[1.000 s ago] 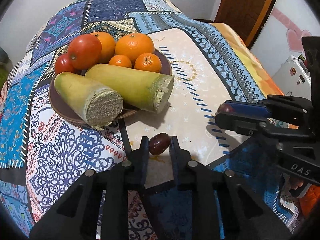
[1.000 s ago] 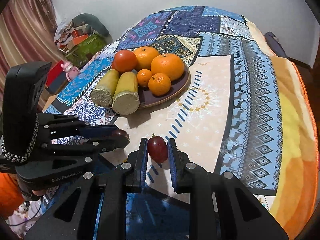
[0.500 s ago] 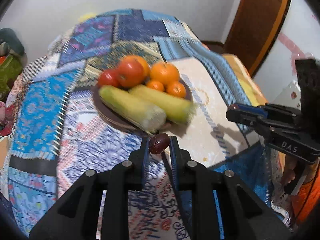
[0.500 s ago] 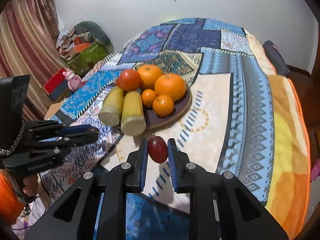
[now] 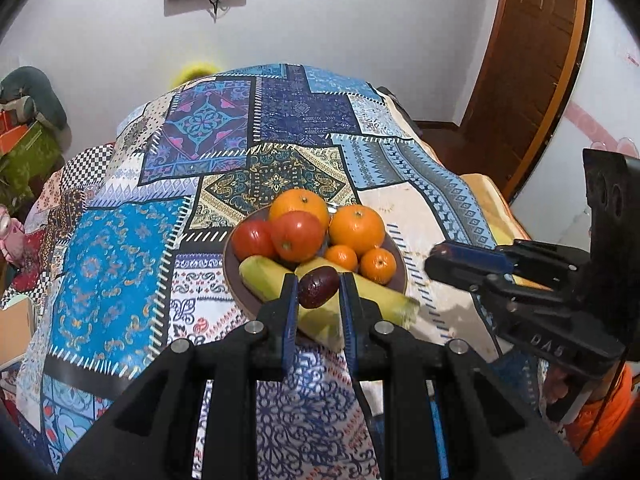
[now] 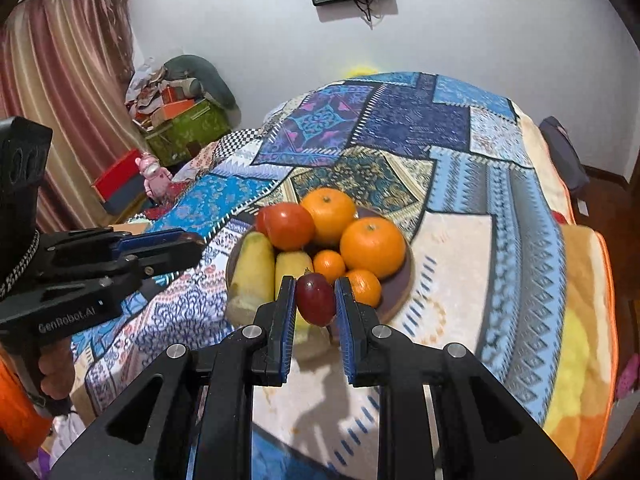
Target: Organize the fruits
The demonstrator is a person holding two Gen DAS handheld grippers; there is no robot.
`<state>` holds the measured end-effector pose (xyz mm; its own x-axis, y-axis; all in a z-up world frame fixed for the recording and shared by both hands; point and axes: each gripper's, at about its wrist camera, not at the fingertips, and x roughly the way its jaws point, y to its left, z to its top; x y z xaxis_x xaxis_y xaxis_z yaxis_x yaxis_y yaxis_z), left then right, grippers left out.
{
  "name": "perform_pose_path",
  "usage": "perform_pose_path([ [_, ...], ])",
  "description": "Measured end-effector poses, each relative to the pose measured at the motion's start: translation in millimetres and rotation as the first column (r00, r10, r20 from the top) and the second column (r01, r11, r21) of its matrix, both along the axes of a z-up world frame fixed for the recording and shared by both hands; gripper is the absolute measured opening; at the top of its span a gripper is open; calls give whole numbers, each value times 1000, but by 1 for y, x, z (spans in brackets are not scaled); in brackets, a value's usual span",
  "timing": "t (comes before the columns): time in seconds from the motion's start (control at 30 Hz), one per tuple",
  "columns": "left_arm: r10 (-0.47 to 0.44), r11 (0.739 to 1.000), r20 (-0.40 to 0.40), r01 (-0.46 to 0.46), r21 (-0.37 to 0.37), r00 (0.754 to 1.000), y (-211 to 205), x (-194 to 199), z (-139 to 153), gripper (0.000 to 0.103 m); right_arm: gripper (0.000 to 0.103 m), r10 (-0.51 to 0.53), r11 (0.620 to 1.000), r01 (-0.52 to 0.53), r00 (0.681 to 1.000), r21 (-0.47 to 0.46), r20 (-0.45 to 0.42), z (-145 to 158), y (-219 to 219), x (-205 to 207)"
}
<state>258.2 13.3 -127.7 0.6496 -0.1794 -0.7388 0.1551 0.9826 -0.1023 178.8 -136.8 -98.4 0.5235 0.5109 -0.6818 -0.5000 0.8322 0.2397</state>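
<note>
Two small soft fruits: left gripper [image 5: 319, 290] pinches dark brown date-like fruit [image 5: 318, 287], right gripper [image 6: 315, 298] pinches glossy red grape [image 6: 315, 298] (slippery, squashable); you'd grip mid-body, lightly.

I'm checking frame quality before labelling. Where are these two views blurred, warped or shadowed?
Left wrist view: the near end of the yellow gourd smears with motion blur, fisheye bows the door frame. Right wrist view: the quilt streaks at right, a gripper shadow falls below the red grape, dark corners.
</note>
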Motion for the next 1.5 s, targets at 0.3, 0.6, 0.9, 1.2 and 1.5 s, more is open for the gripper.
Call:
perform_pose_path([
  [0.3,10,1000,-34,-10,-10,999,-6,31,-21,20,18,-9,1000,8,999,-26,-38,-23,17,28],
  [0.6,23,1000,-71,-23,-8,997,-6,50,-43,20,18,-19,999,17,996,-29,-84,-40,17,39],
  [0.9,18,999,-102,-21,-28,995,-5,54,-50,24,19,-29,999,25,993,-37,-111,-49,16,43],
  [1.2,57,998,-31,-58,-34,998,5,30,-21,30,27,-56,998,56,997,-8,-59,-18,2,33],
  [1.5,126,992,194,-118,-54,973,15,-32,66,30,27,-92,995,88,989,40,112,55,-12,-6],
])
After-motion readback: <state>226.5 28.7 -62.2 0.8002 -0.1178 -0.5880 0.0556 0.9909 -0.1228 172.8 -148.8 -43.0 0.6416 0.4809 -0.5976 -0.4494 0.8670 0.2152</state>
